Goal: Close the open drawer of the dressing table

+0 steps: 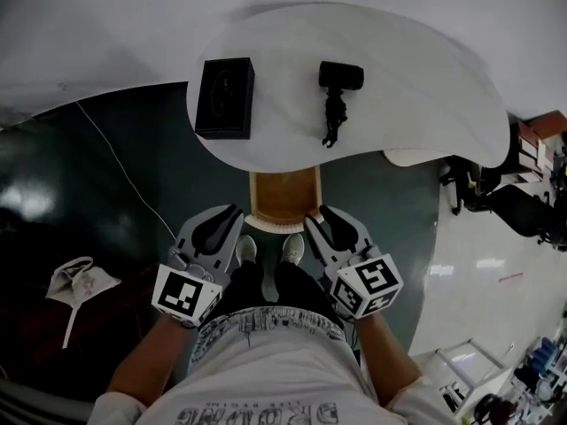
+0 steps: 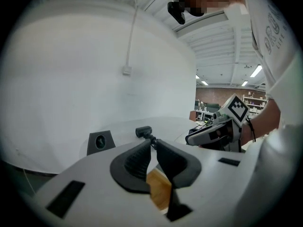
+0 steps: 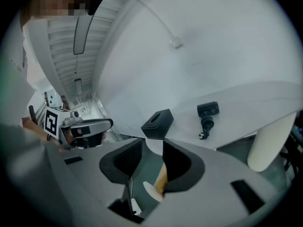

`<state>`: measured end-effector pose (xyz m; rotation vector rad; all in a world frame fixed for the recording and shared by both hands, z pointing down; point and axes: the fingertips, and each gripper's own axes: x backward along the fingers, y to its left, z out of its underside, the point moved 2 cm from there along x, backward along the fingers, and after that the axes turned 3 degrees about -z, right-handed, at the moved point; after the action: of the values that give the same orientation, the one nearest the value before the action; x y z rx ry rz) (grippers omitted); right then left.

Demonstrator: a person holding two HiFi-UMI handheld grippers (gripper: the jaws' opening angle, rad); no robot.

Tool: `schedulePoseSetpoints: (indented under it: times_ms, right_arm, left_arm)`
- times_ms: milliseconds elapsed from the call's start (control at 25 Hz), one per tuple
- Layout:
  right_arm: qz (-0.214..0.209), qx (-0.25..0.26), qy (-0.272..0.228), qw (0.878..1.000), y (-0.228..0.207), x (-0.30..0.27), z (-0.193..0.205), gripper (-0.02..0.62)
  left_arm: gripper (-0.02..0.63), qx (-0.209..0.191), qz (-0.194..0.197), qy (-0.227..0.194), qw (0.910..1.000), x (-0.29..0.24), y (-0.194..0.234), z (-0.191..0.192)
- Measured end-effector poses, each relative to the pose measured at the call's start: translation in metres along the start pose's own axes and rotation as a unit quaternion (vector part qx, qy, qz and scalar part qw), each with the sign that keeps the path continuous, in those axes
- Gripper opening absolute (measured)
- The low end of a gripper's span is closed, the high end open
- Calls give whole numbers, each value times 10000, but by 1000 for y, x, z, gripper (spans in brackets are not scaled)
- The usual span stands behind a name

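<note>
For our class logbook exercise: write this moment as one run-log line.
drawer: open | left gripper: jaws open, empty, near drawer front | right gripper: jaws open, empty, near drawer front

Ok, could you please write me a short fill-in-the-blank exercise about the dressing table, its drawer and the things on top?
1. The wooden drawer under the white table top is ____, not closed.
2. In the head view, the black box lies to the ____ of the black device.
3. The right gripper holds ____; its jaws stand apart.

Missing words: open; left; nothing.
</note>
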<state>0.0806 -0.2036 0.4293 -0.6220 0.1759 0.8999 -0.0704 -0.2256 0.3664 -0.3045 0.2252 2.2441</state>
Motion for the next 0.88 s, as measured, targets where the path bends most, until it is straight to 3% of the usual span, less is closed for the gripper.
schedulePoseSetpoints:
  times_ms: [200,360,640,880]
  right_arm:
    - [505,-408,46,9979,-23,-3,33,147]
    - [1130,-792,115,9904,-41,-5,69,147]
    - [2220,-1495,107,9634,-45,-3,132,147]
    - [2753,-2088,120,9383,-44,-16,197,147]
  left_arm:
    - [54,-52,522,249,9983,-23,-2,18]
    - [54,-199,1163,439,9920,-38,-5,34]
    - [54,-494,2394,803,9663,-49,-9,55]
    - [54,-799,3038,1090,9431,-51,-9,79]
